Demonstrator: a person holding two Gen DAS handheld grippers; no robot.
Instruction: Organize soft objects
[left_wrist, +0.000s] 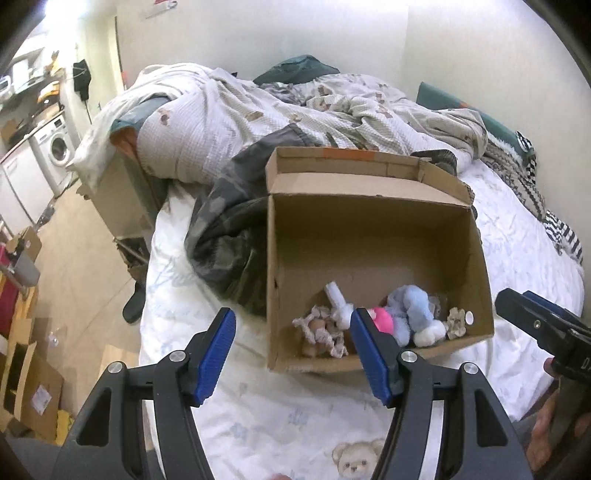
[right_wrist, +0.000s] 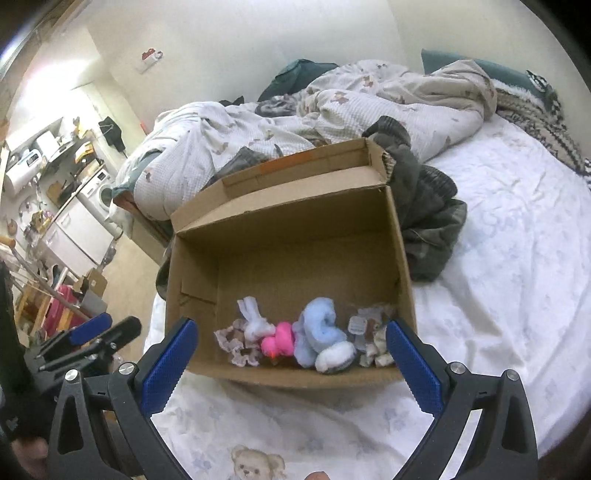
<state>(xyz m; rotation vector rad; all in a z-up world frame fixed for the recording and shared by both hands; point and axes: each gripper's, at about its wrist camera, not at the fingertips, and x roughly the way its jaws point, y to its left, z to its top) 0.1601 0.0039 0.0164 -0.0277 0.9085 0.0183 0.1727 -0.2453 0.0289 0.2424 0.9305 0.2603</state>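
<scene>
Inside, cardboard box (right_wrist: 288, 254), soft toys (right_wrist: 317, 339) along near wall

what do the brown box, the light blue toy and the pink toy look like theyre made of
Brown open-top box: corrugated cardboard, matte, judging by its creased flaps and raw tan edges.
Light blue fuzzy toy: plush fabric, going by the soft, fluffy pile.
Bright pink toy: probably plush too, though the glare hides its texture, so smooth rubber or plastic is possible.
</scene>
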